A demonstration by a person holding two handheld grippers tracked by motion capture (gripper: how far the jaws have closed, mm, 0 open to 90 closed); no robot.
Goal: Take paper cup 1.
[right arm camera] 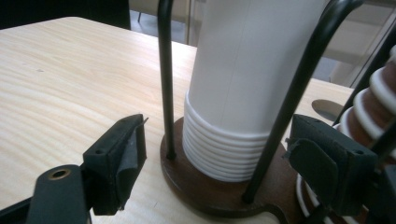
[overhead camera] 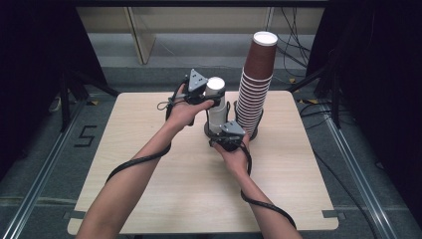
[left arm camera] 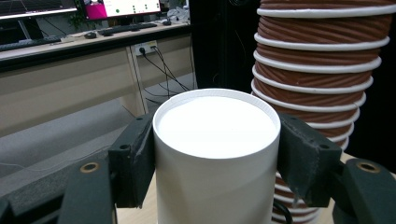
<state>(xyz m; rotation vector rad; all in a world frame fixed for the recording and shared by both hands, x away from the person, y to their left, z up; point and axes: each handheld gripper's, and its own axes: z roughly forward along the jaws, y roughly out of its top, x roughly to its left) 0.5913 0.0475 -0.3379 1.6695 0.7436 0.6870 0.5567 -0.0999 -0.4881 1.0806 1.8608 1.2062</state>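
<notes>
- The left gripper (left arm camera: 215,154) clenched the top white cup (left arm camera: 215,140), to lift it off the stack in the wire holder (right arm camera: 219,186);
- the right gripper (right arm camera: 233,163), jaws parted and pressing nothing, sat at that holder's base, likely to steady it.

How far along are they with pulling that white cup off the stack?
Done: the left gripper is clamped on the top white cup. In hand: parting it from the white stack in the wire holder, beside which the right gripper stands open. Left: lifting it clear. The brown cup stack looks untouched.
</notes>
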